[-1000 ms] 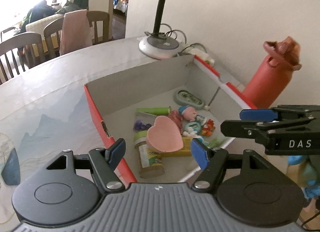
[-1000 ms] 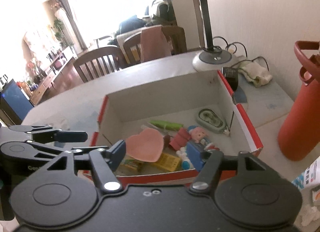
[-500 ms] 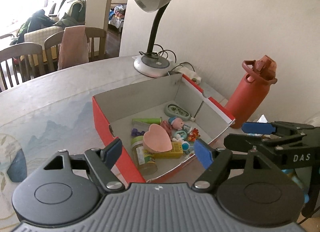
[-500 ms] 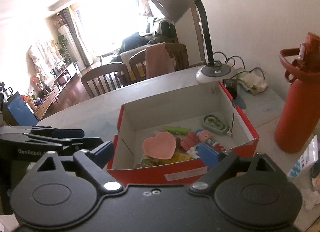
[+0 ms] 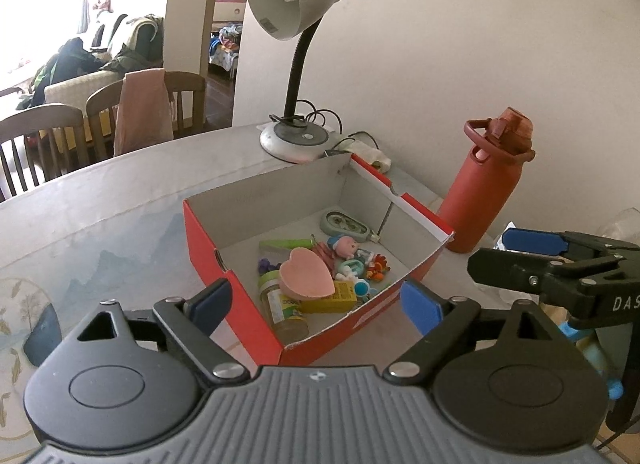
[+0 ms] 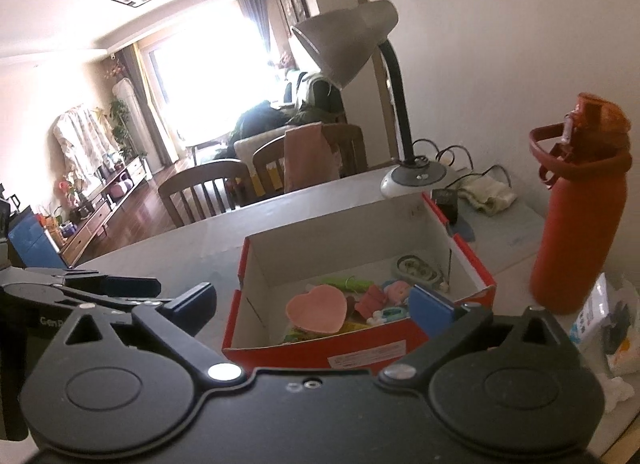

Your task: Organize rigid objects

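Right of bottle (image 6: 576,224), packets (image 6: 608,328), right-wrist view only

The left hand-held gripper (image 5: 316,302) tilts downward, its jaws spread wide with nothing between them; they have just been opening. One blue pad (image 5: 420,306) sits on the right finger, a darker one on the left. The right hand-held gripper (image 6: 312,304) also angles down, jaws at their widest and empty, having just been opening too. Each shows in the other's view: the right from the side at the left camera's right edge, the left at the right camera's left edge.
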Available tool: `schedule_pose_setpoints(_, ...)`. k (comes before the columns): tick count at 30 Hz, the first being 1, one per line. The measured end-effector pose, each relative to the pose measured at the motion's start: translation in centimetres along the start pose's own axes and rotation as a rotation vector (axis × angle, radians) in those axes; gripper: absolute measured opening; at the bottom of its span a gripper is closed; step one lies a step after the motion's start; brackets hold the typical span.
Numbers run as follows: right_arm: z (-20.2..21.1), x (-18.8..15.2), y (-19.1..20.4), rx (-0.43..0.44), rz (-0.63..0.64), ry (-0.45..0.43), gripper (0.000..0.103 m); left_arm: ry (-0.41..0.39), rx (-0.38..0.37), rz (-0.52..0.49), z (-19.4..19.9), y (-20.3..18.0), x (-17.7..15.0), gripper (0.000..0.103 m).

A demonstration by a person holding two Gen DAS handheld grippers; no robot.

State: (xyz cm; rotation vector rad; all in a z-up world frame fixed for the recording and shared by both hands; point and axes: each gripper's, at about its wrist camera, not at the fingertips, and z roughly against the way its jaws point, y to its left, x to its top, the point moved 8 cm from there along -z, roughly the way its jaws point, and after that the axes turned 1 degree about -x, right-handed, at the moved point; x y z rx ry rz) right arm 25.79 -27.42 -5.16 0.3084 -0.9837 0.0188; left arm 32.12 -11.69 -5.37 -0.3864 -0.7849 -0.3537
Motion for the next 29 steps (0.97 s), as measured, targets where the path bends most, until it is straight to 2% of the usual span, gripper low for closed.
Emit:
schedule_pose_setpoints(13,1.4,-0.7,-0.9,-0.039,-0.029,-0.032,0.103,-0.03,0.01,0.004,0.4,-0.4,-0.8,0.092)
schedule_pose_setpoints(22,1.3,-1.3,-0.4,-0.043,-0.015,-0.021,0.103,-0.038,0.038,-0.028,0.3,-0.9,-1.1,0.092)
schedule_pose_setpoints(29,1.1,-2.2,0.0,-0.054,-0.064,0.02,0.102,-0.031,0.044,-0.03,0.3,-0.5,-1.4,0.092)
